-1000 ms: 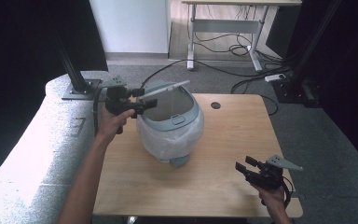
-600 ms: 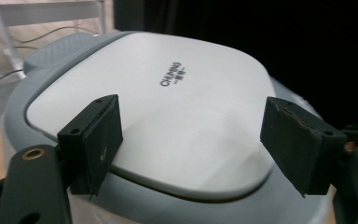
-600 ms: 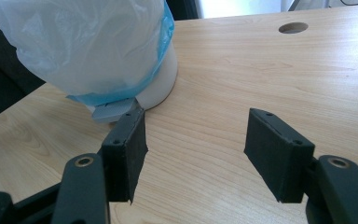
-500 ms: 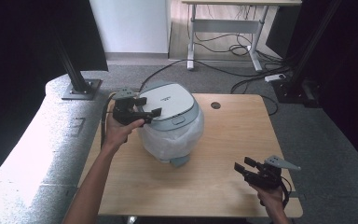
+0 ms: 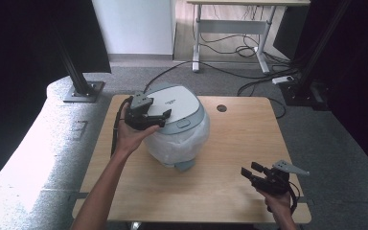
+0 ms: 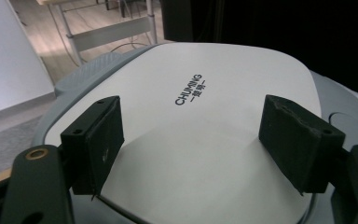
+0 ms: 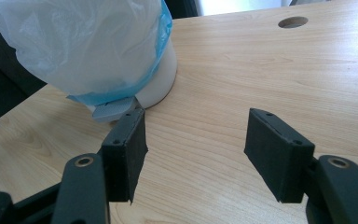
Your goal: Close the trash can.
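A wooden table is seen from above, with a round cable hole near its far edge. A small white bin is stood left of the table's middle, toward the far side; it is lined with a translucent plastic bag edged in blue, which is draped over its outer wall. The bin is closed by a pale lid, on which the word CHUMING is printed. A grey pedal is seen at the foot of the bin in the right gripper view.

The left gripper is held over the lid's left edge by the left hand. Its jaws are set wide apart above the lid, and nothing is gripped between them. The right gripper is held low over the table's near right corner, well apart from the bin. Its jaws are likewise spread wide, with bare wood between them.
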### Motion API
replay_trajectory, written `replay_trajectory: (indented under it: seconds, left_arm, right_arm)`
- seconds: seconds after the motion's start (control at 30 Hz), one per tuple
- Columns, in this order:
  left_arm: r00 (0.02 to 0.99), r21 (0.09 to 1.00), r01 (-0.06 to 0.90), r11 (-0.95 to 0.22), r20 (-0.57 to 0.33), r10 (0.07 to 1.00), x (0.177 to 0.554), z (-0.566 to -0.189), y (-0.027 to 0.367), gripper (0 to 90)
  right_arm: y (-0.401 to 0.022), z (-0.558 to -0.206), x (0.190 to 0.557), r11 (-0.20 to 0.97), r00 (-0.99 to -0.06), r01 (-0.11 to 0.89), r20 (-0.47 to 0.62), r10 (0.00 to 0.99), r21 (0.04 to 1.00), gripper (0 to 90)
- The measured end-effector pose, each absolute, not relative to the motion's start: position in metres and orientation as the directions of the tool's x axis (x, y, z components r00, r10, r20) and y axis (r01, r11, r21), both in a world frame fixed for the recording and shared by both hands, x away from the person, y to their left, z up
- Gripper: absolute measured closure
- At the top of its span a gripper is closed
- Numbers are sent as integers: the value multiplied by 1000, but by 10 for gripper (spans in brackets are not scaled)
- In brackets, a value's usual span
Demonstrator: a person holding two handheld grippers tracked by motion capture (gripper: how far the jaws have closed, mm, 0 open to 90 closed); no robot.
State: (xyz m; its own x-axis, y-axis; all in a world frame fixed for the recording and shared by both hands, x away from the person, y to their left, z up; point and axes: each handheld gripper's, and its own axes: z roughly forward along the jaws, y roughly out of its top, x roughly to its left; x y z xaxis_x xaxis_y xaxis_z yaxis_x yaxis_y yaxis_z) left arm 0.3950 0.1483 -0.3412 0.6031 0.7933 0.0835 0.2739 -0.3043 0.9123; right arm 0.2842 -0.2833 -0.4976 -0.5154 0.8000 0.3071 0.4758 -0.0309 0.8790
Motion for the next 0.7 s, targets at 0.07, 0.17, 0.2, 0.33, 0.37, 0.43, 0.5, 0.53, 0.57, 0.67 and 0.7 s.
replay_trajectory:
  seconds: [0.07, 0.17, 0.2, 0.33, 0.37, 0.43, 0.5, 0.53, 0.57, 0.67, 0.7]
  left_arm:
    - [601, 906, 285, -313, 86, 795, 394, -339, 147, 243]
    - [604, 895, 316, -313, 64, 794, 397, -336, 147, 243]
    - [606, 894, 324, -310, 56, 793, 398, -336, 147, 242]
    - [609, 893, 340, -294, 29, 793, 400, -337, 148, 243]
    - [610, 893, 344, -291, 23, 792, 401, -337, 148, 243]
    - [607, 892, 349, -286, 17, 794, 401, -337, 148, 243]
    - [602, 891, 349, -290, 24, 798, 400, -337, 147, 242]
    - [598, 889, 342, -305, 44, 801, 399, -338, 145, 259]
    - [596, 890, 338, -305, 49, 802, 398, -338, 143, 270]
    - [597, 885, 345, -312, 49, 801, 399, -337, 142, 270]
    - [604, 885, 356, -300, 27, 797, 400, -337, 143, 270]
  right_arm:
    - [-283, -498, 284, -30, -515, 475, 305, 801, 880, 381]
    - [-283, -498, 285, -28, -516, 476, 305, 801, 879, 381]
    - [-283, -498, 285, -28, -516, 476, 305, 801, 879, 381]
    - [-282, -496, 284, -28, -519, 473, 304, 799, 881, 381]
    - [-282, -496, 284, -28, -519, 473, 304, 799, 881, 381]
    - [-282, -496, 284, -29, -519, 472, 305, 799, 881, 381]
    - [-282, -497, 284, -28, -519, 474, 305, 799, 880, 381]
    - [-282, -497, 284, -27, -519, 475, 305, 799, 880, 381]
    - [-282, -497, 284, -27, -519, 475, 304, 799, 880, 381]
    - [-282, -497, 284, -28, -519, 475, 305, 798, 880, 381]
    - [-282, -497, 284, -27, -519, 475, 304, 798, 880, 380]
